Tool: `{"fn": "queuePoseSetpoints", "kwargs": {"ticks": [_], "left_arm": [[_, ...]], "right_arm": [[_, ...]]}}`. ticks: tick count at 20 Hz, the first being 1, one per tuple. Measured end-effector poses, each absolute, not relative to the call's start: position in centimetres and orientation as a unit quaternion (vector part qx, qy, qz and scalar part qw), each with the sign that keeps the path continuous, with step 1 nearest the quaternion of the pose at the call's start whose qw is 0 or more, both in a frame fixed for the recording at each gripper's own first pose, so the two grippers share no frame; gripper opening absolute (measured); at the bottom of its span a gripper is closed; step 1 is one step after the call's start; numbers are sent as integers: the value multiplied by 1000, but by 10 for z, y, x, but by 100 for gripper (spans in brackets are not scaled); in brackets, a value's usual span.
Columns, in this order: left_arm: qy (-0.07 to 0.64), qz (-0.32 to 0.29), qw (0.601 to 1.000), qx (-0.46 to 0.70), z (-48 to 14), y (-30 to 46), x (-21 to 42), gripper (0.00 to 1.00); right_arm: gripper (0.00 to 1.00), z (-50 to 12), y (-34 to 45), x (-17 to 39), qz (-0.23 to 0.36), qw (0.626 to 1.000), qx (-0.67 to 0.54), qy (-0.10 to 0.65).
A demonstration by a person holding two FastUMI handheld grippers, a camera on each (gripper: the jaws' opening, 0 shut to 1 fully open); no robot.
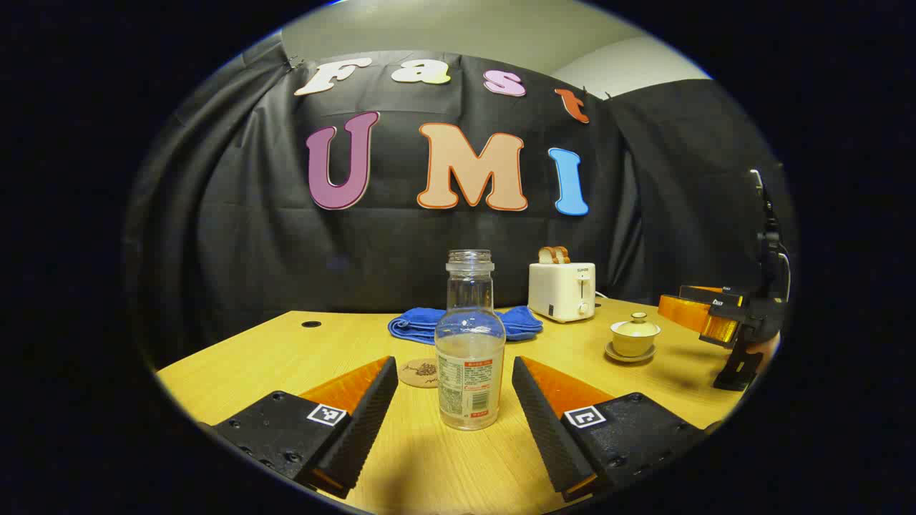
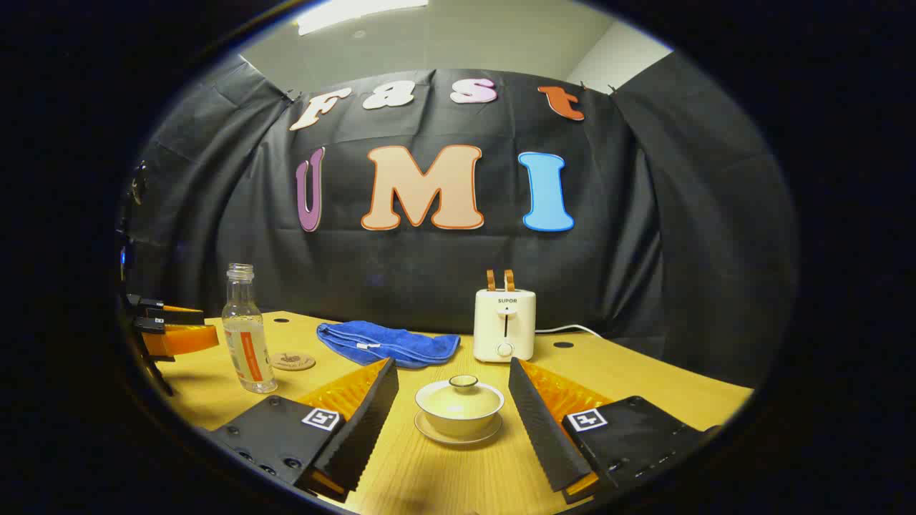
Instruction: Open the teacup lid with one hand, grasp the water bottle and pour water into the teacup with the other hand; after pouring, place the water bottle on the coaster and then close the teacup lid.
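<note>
1. My left claw (image 1: 454,400) stands wide open with nothing in it; the bottle (image 1: 469,343) stands upright on the tabletop (image 1: 250,365) between its fingers, touching neither.
2. My right claw (image 2: 452,422) is just as wide open and empty, with the teacup (image 2: 459,409) on its saucer between the fingers, apart from both.
3. The lid (image 2: 461,393) sits on the cup, so I judge the task is at its first step: nothing lifted, nothing poured.
4. Next, I reckon, the right claw must rise to the lid's small knob and pinch there; a grip at cup height would catch the bowl instead.
5. Meanwhile the left claw can squeeze the bottle's body. It has no cap and holds water, so I'd keep it upright.
6. Just beyond the bottle lies the coaster (image 1: 419,372), bare.
7. Farther off are a blue cloth (image 2: 386,343) and a toaster (image 2: 504,325).
</note>
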State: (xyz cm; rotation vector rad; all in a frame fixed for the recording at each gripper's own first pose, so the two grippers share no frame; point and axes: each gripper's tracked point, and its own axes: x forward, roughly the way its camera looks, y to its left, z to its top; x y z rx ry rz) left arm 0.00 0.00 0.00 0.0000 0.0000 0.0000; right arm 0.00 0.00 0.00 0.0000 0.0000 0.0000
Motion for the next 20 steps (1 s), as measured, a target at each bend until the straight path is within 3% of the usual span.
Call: {"fn": "queuePoseSetpoints", "kwargs": {"ticks": [4,14,20], "left_arm": [[1,12,1000,1,-1,5,1,94],[0,36,999,1,0,17,3,94],[0,56,998,1,0,22,4,94]], "right_arm": [[95,-8,-8,7,-15,1000,3,20],[99,-9,-5,7,-3,1000,5,22],[95,-9,-5,6,-2,1000,5,21]]}}
